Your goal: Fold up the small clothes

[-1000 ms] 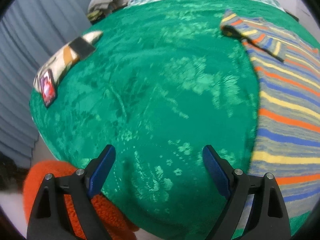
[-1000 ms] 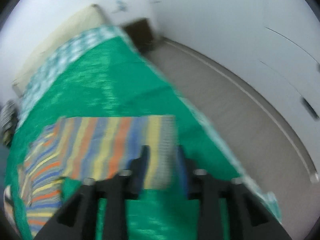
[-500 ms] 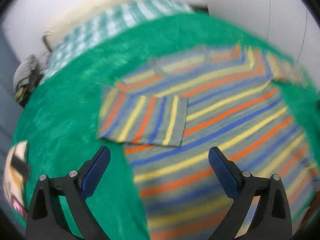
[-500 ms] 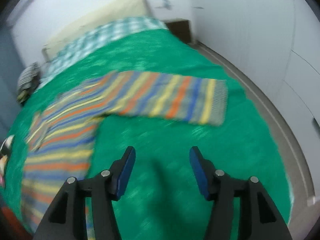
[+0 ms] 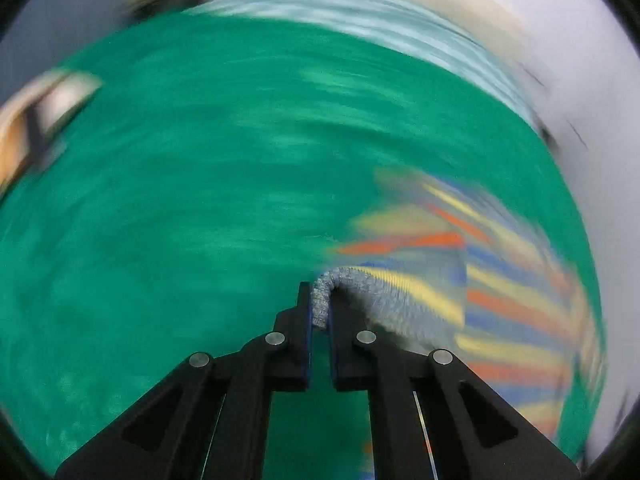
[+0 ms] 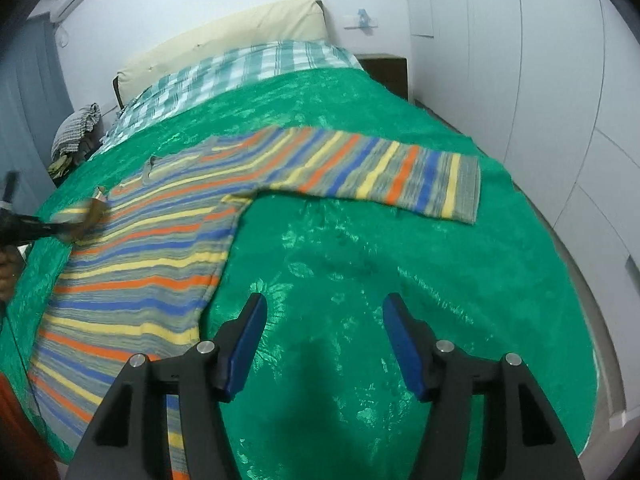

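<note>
A sweater (image 6: 160,240) striped in grey, blue, orange and yellow lies flat on the green bedspread (image 6: 360,264). Its right sleeve (image 6: 380,176) stretches out to the right. My right gripper (image 6: 324,312) hangs open over bare bedspread, nearer than that sleeve, with nothing between its fingers. My left gripper (image 5: 320,300) is shut on the grey ribbed cuff (image 5: 322,292) of the other sleeve, and the blurred sweater (image 5: 500,280) trails off to its right. In the right wrist view the left gripper (image 6: 80,220) shows at the sweater's far left edge, with the sleeve lifted.
A checked sheet (image 6: 240,68) and a cream headboard (image 6: 224,32) close the far end of the bed. A bundle of clothes (image 6: 76,128) lies at the left, a dark nightstand (image 6: 388,72) and white wardrobe doors (image 6: 540,80) at the right. Something orange (image 6: 16,432) sits bottom left.
My left gripper went from wide open to shut on the sleeve cuff and swung fast across the bed. My right gripper let go of the right sleeve, drew back and opened wider.
</note>
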A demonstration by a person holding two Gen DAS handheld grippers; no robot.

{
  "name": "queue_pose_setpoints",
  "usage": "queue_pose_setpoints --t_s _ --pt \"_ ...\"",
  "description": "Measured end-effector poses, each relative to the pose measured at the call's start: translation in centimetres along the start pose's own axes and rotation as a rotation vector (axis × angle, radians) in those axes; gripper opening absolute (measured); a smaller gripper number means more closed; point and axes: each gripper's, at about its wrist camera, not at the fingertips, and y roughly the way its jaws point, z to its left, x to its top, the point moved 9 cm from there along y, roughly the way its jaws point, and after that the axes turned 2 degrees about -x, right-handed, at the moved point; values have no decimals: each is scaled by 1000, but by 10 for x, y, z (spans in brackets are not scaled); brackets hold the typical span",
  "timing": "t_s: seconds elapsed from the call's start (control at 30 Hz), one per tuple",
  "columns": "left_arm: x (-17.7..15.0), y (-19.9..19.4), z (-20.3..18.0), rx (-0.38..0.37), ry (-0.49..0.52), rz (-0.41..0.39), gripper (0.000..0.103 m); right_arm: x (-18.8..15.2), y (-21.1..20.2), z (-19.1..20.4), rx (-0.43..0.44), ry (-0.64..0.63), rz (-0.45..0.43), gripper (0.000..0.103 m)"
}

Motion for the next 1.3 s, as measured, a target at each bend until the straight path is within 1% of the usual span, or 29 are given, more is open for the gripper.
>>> queue_pose_setpoints --t_s 0.03,0.1,0.17,0.27,0.33,0.37,0.43,0.47,0.5,0.53,0.57,0.6,0.63,0.73,0.77,0.8,0.83,0.87,0.9,0.93,0.97,1.03,1.07,1.1,1.13,1.17,1.2,1.27,1.3 --pt "6 4 41 71 -87 5 4 1 0 1 2 -3 -3 60" --pt "8 16 88 137 -181 36 4 1 3 5 5 -12 1 60" --pt "5 27 110 127 -255 70 4 -3 7 9 6 -25 19 60" --pt "2 34 118 81 -337 81 4 -10 13 14 6 -41 46 60" --pt "-3 36 117 55 -363 91 4 -14 17 13 -6 -49 57 60" --pt "-7 38 118 27 -392 102 4 -15 19 13 -9 -49 63 60" --pt "-17 44 124 -96 -508 146 4 -17 23 10 -16 -42 78 60" --pt "-20 46 134 -149 -572 161 5 -18 23 10 -18 -39 83 60" --pt "-19 45 143 -160 -592 153 7 -19 24 9 -18 -37 89 60" --pt "-17 40 152 -149 -589 138 9 -19 24 8 -17 -37 91 60" --pt "-17 36 155 -124 -572 128 6 -19 25 8 -16 -37 91 60" --pt "-18 25 169 -19 -526 100 4 -19 25 8 -14 -37 92 60" --pt "-14 20 176 28 -498 85 4 -20 25 7 -13 -36 94 60" --pt "-7 2 186 84 -424 66 5 -20 26 8 -8 -35 97 60" --pt "-3 -5 183 101 -375 46 7 -20 26 8 -6 -36 97 60" --pt "4 -12 173 110 -298 21 12 -20 26 9 -5 -39 98 60" --pt "9 -15 163 105 -243 12 32 -21 27 10 -5 -42 100 60" --pt "14 -17 146 84 -172 6 61 -22 28 11 -7 -46 104 60" --pt "18 -16 125 56 -90 0 72 -22 30 11 -7 -50 107 60" --pt "20 -14 108 44 -25 -1 86 -24 32 12 -10 -54 113 60" --pt "21 -6 88 40 50 8 90 -25 33 13 -14 -60 117 60" --pt "16 9 70 52 137 55 90 -26 34 15 -23 -71 118 60" --pt "14 23 61 95 183 87 90 -26 34 16 -29 -79 117 60" --pt "13 34 57 142 211 102 86 -26 35 16 -35 -86 117 60" --pt "13 42 58 175 221 113 58 -27 35 17 -38 -90 118 60" --pt "12 51 63 194 198 140 5 -27 35 18 -42 -94 118 60" --pt "11 55 71 189 149 156 5 -28 36 18 -44 -97 119 60" --pt "23 51 98 190 -16 115 4 -29 36 19 -48 -103 119 60" --pt "23 51 109 176 -74 121 4 -29 36 19 -51 -106 120 60"
